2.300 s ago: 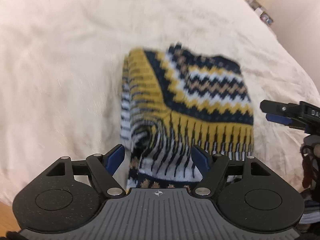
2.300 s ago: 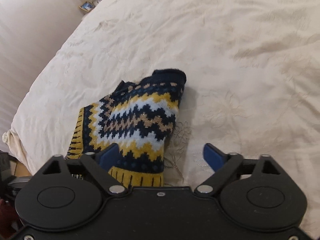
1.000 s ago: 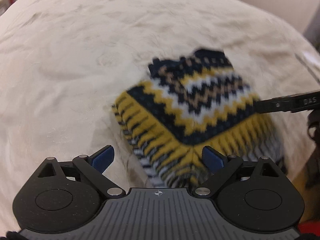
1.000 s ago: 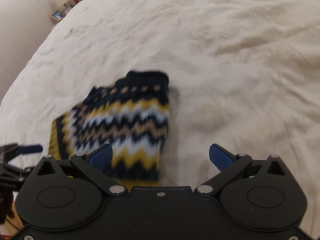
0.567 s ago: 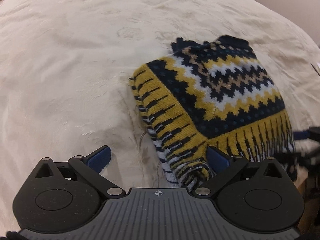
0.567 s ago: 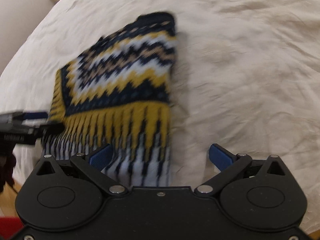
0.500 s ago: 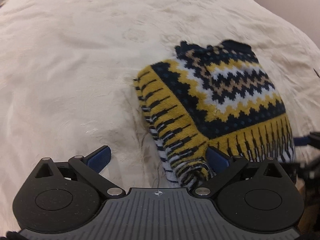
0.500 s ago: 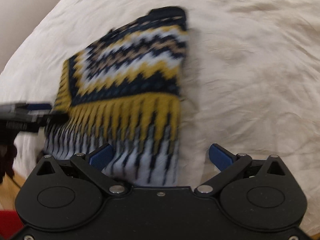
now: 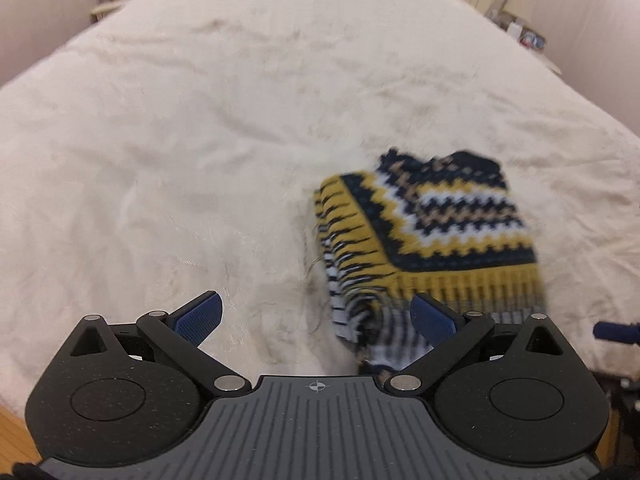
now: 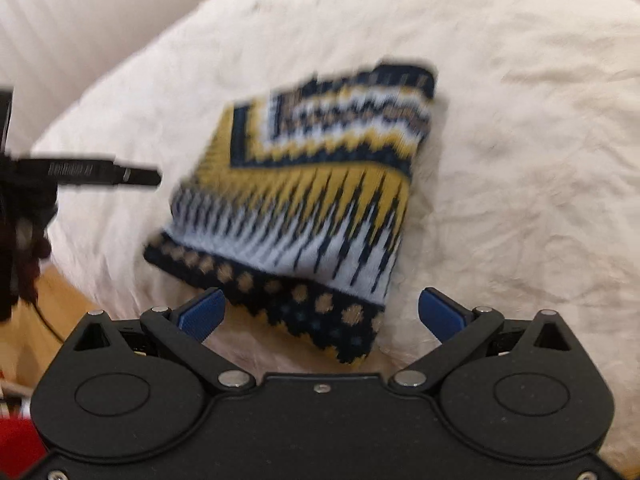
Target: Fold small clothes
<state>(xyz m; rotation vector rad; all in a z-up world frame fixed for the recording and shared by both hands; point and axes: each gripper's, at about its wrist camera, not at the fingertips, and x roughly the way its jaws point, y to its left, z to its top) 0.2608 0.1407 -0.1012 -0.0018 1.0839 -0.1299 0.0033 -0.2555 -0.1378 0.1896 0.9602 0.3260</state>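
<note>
We judge the fold nearly finished, so the step in hand is a tidy release: we should lift both tools straight off without snagging the knit. The folded sweater (image 9: 432,236) lies on the bedspread (image 9: 200,140), ahead and right of the left gripper (image 9: 316,316) (jaws wide apart, empty). The right gripper (image 10: 322,312) is spread too, gripping nothing, the sweater's hem just ahead.

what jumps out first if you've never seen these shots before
The folded zigzag-knit sweater in navy, yellow and white stands out, lying near the cream bedspread's front edge. Both the left gripper and right gripper have their blue pads spread wide, holding nothing.
</note>
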